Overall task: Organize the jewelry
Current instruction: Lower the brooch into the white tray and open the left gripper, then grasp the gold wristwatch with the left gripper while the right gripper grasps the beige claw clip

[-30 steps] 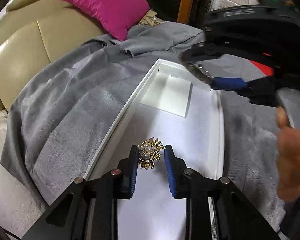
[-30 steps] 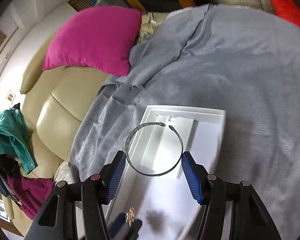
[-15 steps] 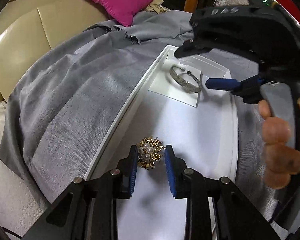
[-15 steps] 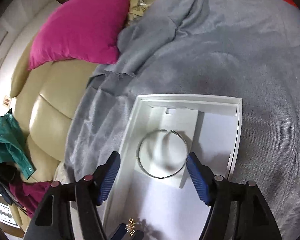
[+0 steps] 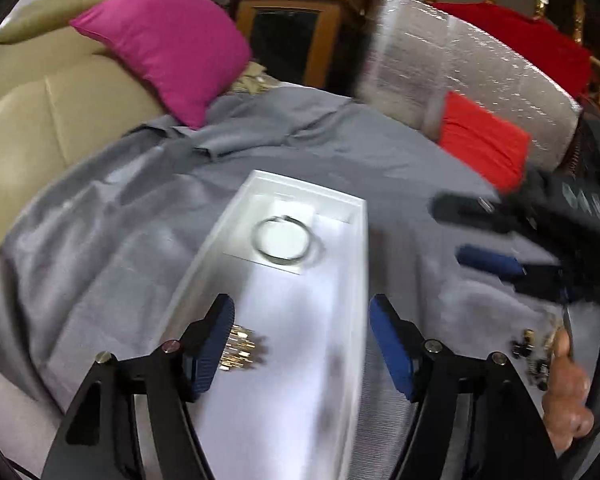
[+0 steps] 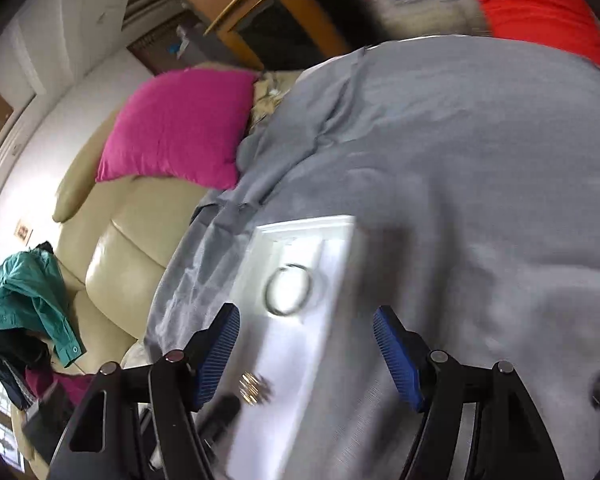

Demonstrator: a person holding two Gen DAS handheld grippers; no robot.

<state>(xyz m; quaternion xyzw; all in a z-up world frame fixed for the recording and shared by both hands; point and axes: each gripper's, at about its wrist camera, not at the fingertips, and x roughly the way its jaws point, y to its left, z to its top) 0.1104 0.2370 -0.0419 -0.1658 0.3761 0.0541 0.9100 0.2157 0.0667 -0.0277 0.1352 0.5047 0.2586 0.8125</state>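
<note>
Jewelry lies in the white tray: a stiff, light bangle and a seemingly spiky brooch, best pinched across their edges, with both the left hand-held gripper, just opened, and the right hand-held gripper spread empty.

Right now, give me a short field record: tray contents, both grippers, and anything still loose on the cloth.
tray: white, lying on the grey cloth
bangle: flat on a white card at the tray's far end
brooch: gold, on the tray floor at the near end, beside the left pad
left gripper: jaws just opened, holds nothing
right gripper: open, empty, off to the tray's right
loose items: small dark pieces on the cloth right of the tray, too blurred to identify
</note>
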